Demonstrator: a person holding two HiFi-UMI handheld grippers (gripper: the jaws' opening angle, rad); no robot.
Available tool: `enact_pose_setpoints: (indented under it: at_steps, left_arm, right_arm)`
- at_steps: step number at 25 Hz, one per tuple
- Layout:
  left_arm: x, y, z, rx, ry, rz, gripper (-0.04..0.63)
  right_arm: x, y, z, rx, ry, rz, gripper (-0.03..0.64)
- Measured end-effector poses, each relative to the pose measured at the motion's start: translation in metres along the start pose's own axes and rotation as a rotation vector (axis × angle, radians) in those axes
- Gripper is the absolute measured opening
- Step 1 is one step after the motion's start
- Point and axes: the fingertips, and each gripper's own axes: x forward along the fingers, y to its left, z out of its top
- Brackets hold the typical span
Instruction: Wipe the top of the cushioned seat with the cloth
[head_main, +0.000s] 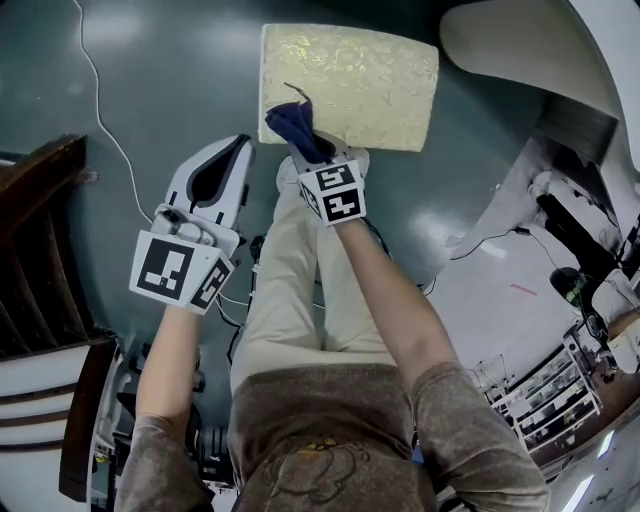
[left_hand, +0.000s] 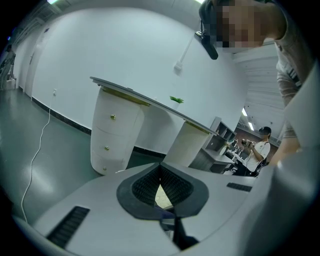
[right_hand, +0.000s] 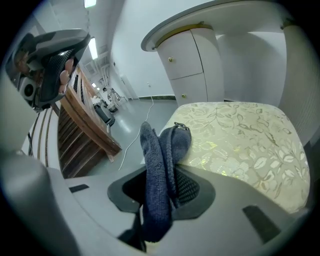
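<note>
Left gripper (head_main: 238, 150) held short of the cushioned seat (head_main: 372, 80), off its near-left corner, jaws together on nothing, right forearm stretched forward, right gripper (head_main: 310, 150) clamped on a bunched dark blue cloth (head_main: 292, 120), cloth tip over the seat's near-left corner, cream patterned top beyond.

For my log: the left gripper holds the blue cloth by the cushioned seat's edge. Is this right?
Not the left: the right gripper holds the blue cloth by the edge of the cushioned seat, as the right gripper view shows.
</note>
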Motion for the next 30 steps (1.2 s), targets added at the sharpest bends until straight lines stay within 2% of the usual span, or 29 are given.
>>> enact_pose_setpoints:
  at_steps: [12, 30]
  left_arm:
    - [0.024, -0.023, -0.002, 0.024, 0.024, -0.065, 0.009]
    - [0.064, -0.063, -0.002, 0.055, 0.057, -0.122, 0.009]
  right_arm:
    - [-0.036, -0.062, -0.011, 0.083, -0.034, -0.106, 0.120]
    - [-0.104, -0.162, -0.045, 0.172, -0.075, -0.239, 0.121]
